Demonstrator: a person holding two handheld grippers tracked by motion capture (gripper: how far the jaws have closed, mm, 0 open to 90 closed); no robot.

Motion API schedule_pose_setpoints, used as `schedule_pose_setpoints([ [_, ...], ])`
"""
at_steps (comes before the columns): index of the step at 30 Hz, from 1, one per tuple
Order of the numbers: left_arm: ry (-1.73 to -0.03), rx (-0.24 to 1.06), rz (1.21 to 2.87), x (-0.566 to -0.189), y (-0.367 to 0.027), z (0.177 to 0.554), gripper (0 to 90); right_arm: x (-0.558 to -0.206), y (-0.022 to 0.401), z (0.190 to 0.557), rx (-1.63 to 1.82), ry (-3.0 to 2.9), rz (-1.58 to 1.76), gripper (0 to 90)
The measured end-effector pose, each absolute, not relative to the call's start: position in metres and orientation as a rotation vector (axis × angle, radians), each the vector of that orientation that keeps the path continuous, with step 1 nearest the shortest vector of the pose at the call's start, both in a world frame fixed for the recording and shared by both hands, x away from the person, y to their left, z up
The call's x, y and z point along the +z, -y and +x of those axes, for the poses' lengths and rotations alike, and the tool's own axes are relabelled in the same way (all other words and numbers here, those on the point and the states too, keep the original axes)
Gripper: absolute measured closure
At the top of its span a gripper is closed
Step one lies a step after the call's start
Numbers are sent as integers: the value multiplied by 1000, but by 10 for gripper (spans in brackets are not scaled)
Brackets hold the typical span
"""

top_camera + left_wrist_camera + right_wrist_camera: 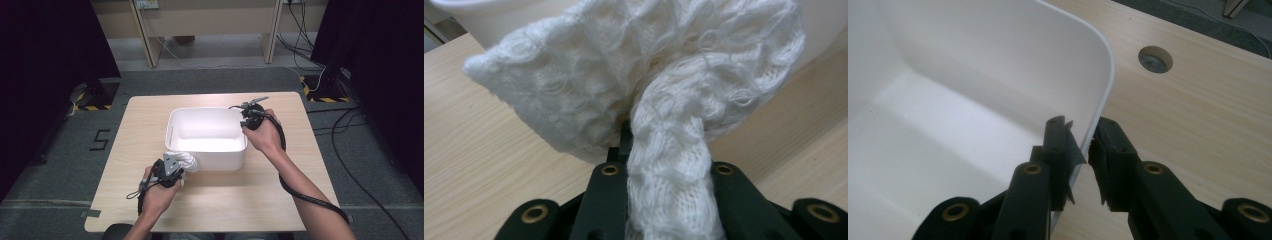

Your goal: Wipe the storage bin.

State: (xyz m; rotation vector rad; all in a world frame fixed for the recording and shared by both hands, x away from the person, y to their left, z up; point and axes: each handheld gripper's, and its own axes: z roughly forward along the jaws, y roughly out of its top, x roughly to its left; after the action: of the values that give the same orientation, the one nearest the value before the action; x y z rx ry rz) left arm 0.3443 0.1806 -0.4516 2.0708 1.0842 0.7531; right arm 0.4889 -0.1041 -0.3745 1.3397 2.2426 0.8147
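On the wooden surface [220,200], the left hand-held gripper [176,170] pinches a white knitted cloth [649,90] near the bin, while the right hand-held gripper [1080,145] clamps the white bin's [200,116] right rim.

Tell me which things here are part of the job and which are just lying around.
In the job:
- white knitted cloth, clamped in the left gripper
- white tub, its rim pinched by the right gripper

Just there:
- wooden table
- round hole in the tabletop
- cables on the floor
- wooden frame legs behind the table
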Motion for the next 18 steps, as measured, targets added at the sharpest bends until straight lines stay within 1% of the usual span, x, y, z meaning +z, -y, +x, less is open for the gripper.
schedule_pose_setpoints([
  [18, -1051, 762, 2085, -448, -170, 344, 778, -374, 103, 489, 808, -2244, 1339, 769],
])
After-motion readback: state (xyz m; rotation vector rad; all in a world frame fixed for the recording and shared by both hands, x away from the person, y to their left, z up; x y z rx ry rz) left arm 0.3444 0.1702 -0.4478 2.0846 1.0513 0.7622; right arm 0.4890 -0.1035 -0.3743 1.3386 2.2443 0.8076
